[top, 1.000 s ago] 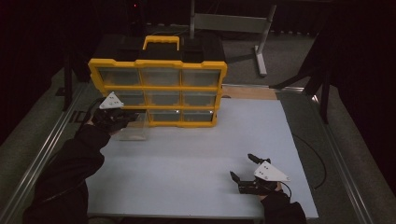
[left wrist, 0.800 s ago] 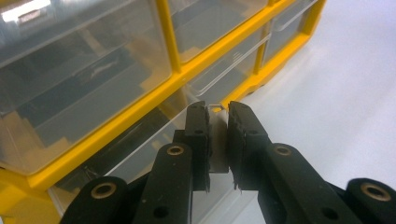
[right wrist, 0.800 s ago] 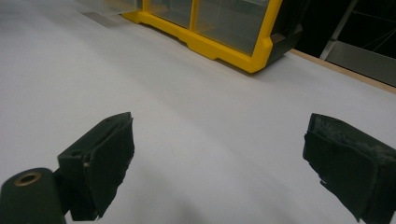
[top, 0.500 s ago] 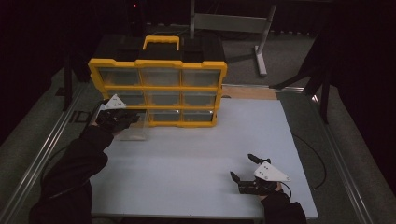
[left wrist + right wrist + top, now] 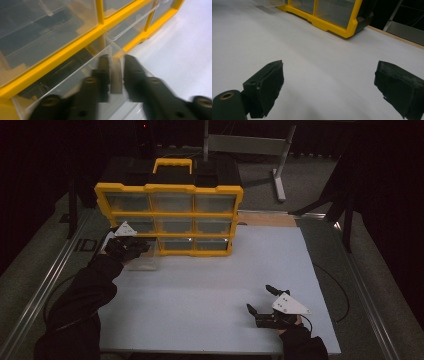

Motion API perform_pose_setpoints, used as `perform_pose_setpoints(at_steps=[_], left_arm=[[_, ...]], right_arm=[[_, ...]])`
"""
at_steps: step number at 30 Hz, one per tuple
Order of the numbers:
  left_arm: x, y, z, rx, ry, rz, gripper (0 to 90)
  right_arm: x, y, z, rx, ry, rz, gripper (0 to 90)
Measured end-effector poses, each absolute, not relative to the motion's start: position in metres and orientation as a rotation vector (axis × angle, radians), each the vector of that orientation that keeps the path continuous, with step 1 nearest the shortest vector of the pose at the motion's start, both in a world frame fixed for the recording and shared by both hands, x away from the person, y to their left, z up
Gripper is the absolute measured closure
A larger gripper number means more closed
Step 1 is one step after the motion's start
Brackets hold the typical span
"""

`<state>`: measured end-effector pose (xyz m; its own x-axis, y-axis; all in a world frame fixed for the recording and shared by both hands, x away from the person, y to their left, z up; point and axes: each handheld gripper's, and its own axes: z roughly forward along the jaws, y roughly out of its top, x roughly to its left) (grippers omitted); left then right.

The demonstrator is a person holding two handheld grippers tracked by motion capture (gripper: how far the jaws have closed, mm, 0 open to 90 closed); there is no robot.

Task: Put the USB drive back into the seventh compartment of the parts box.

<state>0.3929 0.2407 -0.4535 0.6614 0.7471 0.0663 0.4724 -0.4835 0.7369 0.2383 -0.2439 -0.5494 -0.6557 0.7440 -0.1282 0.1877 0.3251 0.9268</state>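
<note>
A yellow organizer with clear drawers stands upright at the back of the white table. Its bottom-left clear drawer is pulled out onto the table. My left gripper sits at that drawer's front. In the left gripper view its jaws are shut on the small clear tab of the drawer, just under the yellow frame. My right gripper rests low near the table's front right, open, with bare table between its pads.
A grey metal stand rises behind the organizer. A wooden strip edges the table at the back right. A black cable loops off the right side. A metal rail runs along the left.
The left hand has shifted slightly at the pulled-out drawer. The right gripper has stayed where it was, still open.
</note>
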Motion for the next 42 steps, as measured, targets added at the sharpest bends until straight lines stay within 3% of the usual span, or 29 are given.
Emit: perform_pose_setpoints(at_steps=[3,16,24,27,42], left_arm=[[0.391,0.242,-0.45,2.146,0.947,0.509,54.8],[0.377,0.242,-0.437,2.137,0.956,0.518,20.8],[0.37,0.243,-0.435,2.133,0.955,0.505,9.8],[0.365,0.245,-0.436,2.148,0.908,0.48,1.1],[0.357,0.239,-0.436,2.149,0.893,0.481,0.2]], right_arm=[[0.238,-0.244,-0.549,0.824,2.044,1.329,8.8],[0.238,-0.244,-0.549,0.82,2.043,1.322,8.8],[0.238,-0.244,-0.549,0.826,2.039,1.329,8.8],[0.238,-0.244,-0.549,0.821,2.042,1.32,8.8],[0.238,-0.244,-0.549,0.822,2.04,1.324,8.8]])
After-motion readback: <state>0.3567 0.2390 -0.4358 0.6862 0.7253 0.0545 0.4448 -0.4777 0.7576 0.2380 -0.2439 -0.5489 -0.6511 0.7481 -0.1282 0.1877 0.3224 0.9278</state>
